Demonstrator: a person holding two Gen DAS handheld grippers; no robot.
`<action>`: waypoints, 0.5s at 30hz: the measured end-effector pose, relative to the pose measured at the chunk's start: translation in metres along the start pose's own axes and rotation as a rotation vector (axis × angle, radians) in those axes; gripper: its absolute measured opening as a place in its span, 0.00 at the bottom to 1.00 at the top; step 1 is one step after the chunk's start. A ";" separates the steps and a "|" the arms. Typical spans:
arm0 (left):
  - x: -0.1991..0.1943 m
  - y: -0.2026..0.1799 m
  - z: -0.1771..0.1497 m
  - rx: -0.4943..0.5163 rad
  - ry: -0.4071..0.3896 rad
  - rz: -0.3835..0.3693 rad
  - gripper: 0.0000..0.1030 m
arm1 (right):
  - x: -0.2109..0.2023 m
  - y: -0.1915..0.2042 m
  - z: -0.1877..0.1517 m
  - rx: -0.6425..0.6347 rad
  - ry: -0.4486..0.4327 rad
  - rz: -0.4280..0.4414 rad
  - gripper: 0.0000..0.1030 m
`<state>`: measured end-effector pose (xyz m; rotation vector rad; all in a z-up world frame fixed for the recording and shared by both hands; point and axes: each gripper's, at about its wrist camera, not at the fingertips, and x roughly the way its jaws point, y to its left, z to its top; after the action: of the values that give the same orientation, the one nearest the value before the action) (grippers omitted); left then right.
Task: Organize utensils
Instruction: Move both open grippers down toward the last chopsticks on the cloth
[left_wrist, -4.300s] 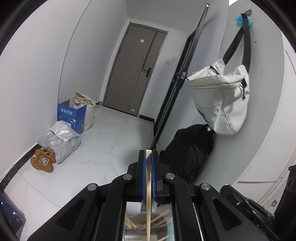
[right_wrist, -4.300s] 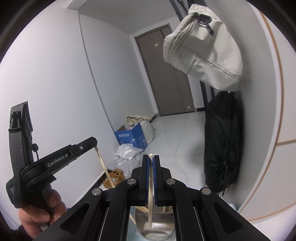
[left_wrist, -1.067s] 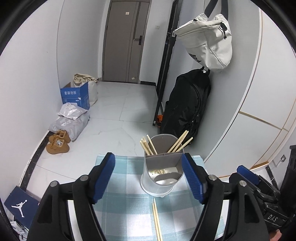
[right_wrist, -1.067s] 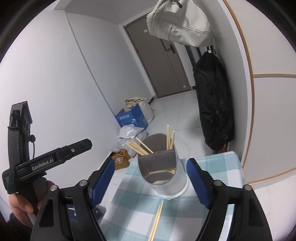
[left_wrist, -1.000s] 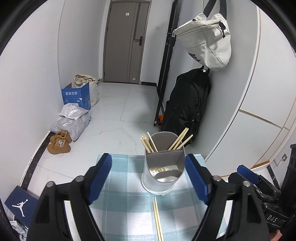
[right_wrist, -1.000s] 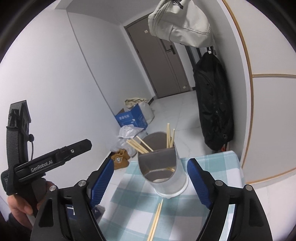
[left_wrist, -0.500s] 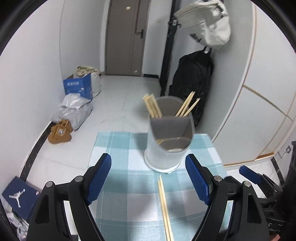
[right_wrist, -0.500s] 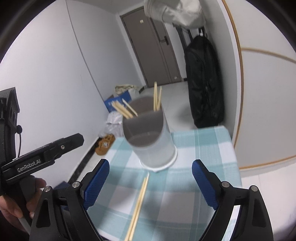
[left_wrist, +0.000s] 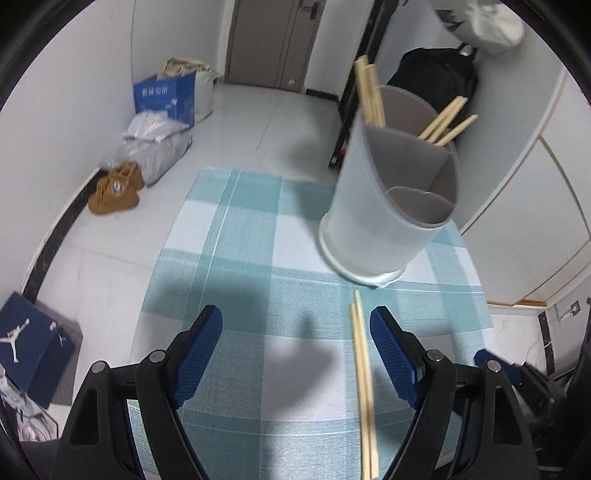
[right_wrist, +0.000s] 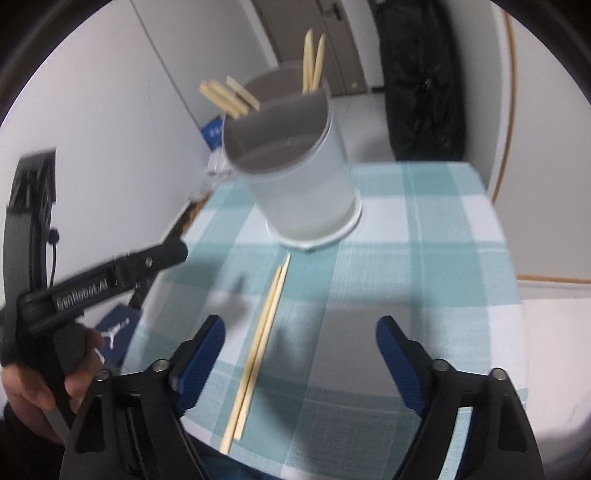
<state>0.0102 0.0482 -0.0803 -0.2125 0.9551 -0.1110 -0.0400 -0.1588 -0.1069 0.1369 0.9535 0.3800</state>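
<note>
**Hovering over the last pair of chopsticks**

Hanging low over the bench, both grippers show their jaws spread wide and empty. Four seconds back each was clamped on a single chopstick above the holder; now those sticks are gone from the jaws. Compared with half a second ago, both cameras have dropped and tilted down, so the checked cloth fills more of each view and the holder sits higher and off to the right in the left wrist view.

The left gripper has its right blue pad just beside a loose pair of chopsticks lying side by side on the cloth, their far tips near the holder's base. In the right wrist view the right gripper frames that same pair, which lies nearer its left pad. The divided holder stands upright with chopsticks leaning in its rear compartments. The front compartment looks bare.
</note>
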 end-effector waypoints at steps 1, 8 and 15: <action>0.001 0.003 0.000 -0.006 0.003 0.008 0.76 | 0.005 0.002 -0.001 -0.008 0.018 -0.003 0.71; 0.001 0.030 0.008 -0.082 0.002 0.037 0.76 | 0.041 0.020 -0.006 -0.088 0.131 0.000 0.42; 0.003 0.036 0.009 -0.099 0.020 0.040 0.77 | 0.060 0.036 -0.007 -0.146 0.192 -0.025 0.28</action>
<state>0.0189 0.0835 -0.0857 -0.2840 0.9847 -0.0287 -0.0234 -0.1036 -0.1473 -0.0459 1.1116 0.4438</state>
